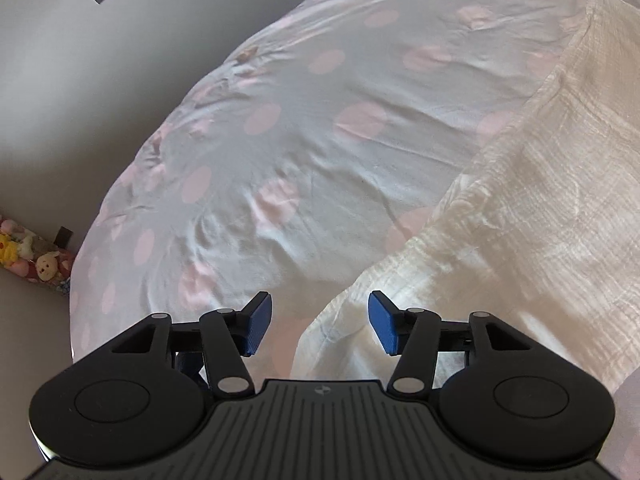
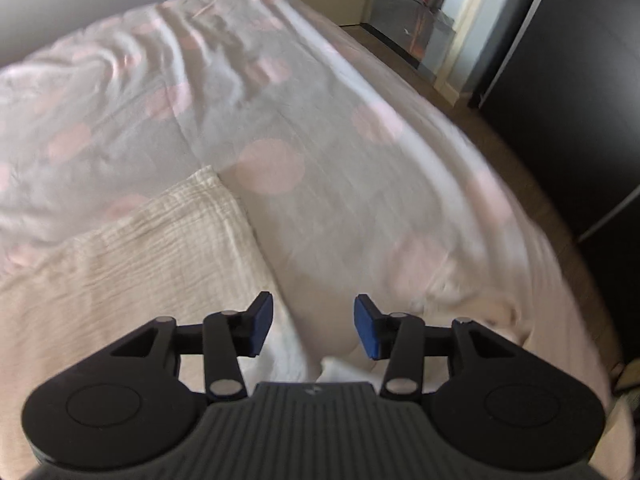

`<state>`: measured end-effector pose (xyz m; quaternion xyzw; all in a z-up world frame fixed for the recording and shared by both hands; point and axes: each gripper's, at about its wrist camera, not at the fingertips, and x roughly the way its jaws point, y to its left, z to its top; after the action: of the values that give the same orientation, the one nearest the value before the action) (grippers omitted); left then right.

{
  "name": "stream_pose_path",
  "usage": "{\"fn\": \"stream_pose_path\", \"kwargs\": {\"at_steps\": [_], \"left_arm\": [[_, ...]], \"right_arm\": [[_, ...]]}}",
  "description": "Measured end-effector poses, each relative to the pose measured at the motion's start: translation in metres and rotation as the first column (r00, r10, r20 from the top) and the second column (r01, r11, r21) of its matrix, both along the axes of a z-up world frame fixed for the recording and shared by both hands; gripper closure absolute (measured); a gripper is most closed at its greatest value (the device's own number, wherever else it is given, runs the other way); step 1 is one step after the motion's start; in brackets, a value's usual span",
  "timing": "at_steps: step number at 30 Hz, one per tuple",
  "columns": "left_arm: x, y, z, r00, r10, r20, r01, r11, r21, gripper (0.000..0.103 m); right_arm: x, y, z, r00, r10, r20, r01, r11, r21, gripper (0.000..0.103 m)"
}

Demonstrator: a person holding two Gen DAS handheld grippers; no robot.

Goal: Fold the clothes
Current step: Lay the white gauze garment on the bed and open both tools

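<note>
Pink-dotted pale bedsheet [image 1: 304, 128] covers the bed; grey wall left, dark wardrobe [image 2: 560, 92] right. Cream crinkled garment [image 1: 520, 216] lies on the sheet, just ahead of both claws. Left claw [image 1: 320, 326] and right claw [image 2: 314, 326] gape apart, holding nothing; stuffed toys [image 1: 28, 256] cut off at the frame edge.

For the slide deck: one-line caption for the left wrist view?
Open left claw above cream crinkled garment's edge on pink-dotted bedsheet.

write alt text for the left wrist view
The open left gripper, holding nothing, hovers over the near edge of a cream crinkled garment lying on a bed with a pale sheet dotted in pink. A wall and some stuffed toys show at far left.
</note>
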<state>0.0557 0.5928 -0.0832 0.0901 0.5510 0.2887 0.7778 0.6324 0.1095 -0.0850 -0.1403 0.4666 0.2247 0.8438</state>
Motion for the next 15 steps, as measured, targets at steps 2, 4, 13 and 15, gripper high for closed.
{"fn": "stream_pose_path", "kwargs": {"at_steps": [2,4,13,15], "left_arm": [[-0.004,-0.014,0.009,1.0,0.011,0.023,-0.011,1.0,0.009,0.051],[-0.008,-0.028,0.018,0.998,0.031,0.058,-0.031,1.0,0.003,0.051],[-0.04,-0.074,0.001,0.972,0.186,0.143,-0.155,0.966,-0.206,0.051],[-0.054,-0.082,-0.004,0.959,0.236,0.155,-0.195,0.95,-0.243,0.051]], "right_arm": [[-0.02,-0.009,0.007,1.0,-0.011,-0.016,0.012,0.995,0.094,0.057],[-0.041,-0.012,0.013,1.0,0.017,-0.018,-0.014,0.987,0.157,0.064],[-0.033,-0.003,-0.041,1.0,-0.003,-0.005,0.004,0.997,0.082,0.08],[-0.032,-0.005,-0.053,1.0,-0.012,-0.012,0.013,0.999,0.042,0.083]]}}
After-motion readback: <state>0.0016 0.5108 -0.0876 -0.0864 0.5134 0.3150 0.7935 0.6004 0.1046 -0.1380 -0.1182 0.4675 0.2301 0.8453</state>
